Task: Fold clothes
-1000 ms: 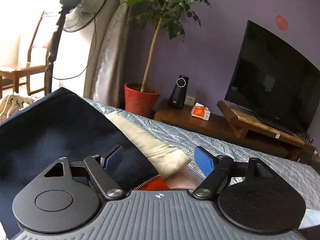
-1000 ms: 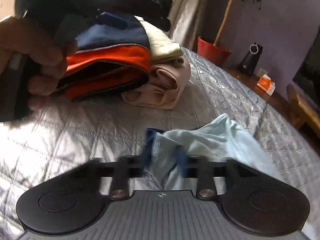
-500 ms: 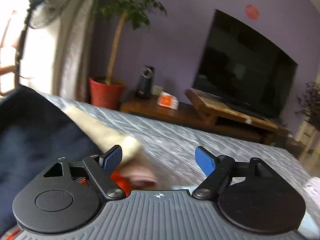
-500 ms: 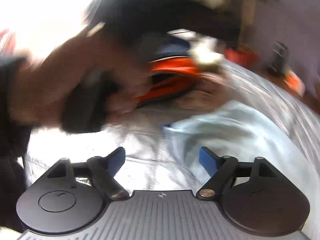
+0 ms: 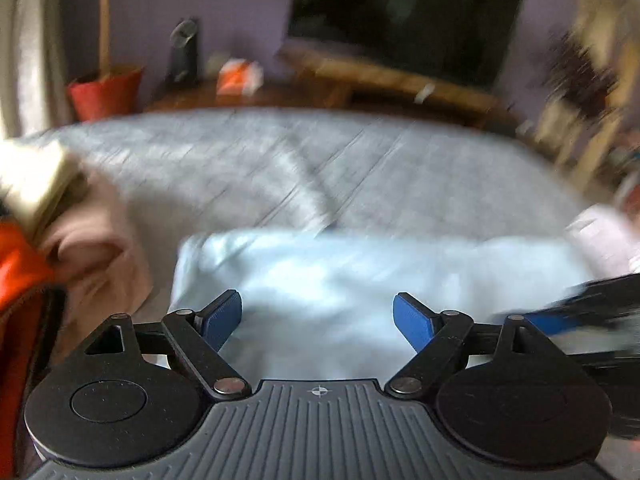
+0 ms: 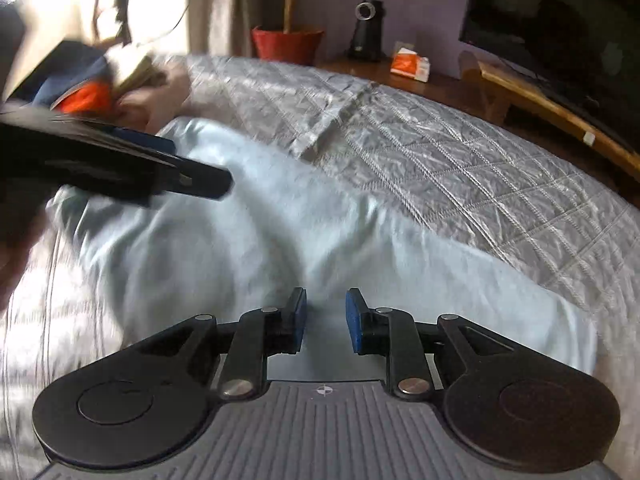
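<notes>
A pale blue garment lies rumpled on the grey quilt, just beside the stack of folded clothes. It is judged light, limp and slippery; an edge or corner would be pinched. The left gripper is spread wide; the right gripper is narrowed, nothing seen between its pads.

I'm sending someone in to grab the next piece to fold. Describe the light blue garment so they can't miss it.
Start at the bed with the grey quilted cover. The light blue garment lies spread loosely across its near side, directly ahead of both tools. The pile at the bed's left is folded, stacked and navy, orange, cream and pink; this piece is pale, unfolded and lying by itself.
</notes>
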### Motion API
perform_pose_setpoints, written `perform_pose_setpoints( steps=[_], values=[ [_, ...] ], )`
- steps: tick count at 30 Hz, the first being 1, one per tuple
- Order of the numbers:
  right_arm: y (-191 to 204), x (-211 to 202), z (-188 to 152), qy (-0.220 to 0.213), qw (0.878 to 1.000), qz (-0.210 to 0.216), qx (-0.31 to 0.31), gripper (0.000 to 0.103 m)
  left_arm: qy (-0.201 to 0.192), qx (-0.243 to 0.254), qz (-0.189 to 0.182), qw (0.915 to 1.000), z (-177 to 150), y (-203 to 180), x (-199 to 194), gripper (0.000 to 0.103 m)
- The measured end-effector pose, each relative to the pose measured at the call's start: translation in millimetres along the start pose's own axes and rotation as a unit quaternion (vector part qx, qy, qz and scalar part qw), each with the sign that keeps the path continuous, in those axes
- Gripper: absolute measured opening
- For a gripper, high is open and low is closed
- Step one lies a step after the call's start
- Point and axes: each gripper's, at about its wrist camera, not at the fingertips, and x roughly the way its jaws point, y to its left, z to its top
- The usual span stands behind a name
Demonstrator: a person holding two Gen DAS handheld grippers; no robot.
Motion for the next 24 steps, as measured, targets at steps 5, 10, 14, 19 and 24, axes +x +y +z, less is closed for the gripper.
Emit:
perform_pose_setpoints(
  steps=[5, 10, 14, 19, 24],
  values=[
    [-13, -31, -28, 0.020, 0.998, -0.034, -0.045, 0.058, -0.005, -0.025, 0.045, 0.9987, -5, 22, 5, 0.084],
    [-38, -33, -5, -0.040, 0.999, -0.017, 0.031, 0.053, -0.034, -0.090, 0.048, 0.9942, 1, 38, -1, 0.085],
    [-27, 8, 21, -0.029, 1.000, 0.004, 0.004, 0.053, -0.067, -0.109, -0.003, 0.9917, 8, 32, -12, 0.085],
    [-42, 36, 18, -0.011, 0.999, 0.019, 0.046, 0.067, -0.023, -0.053, 0.013, 0.9983, 4, 8, 12, 0.087],
    [-48, 39, 18, -0.011, 0.998, 0.012, 0.056, 0.054, -0.032, -0.056, 0.016, 0.9978, 3, 14, 10, 0.088]
  ],
)
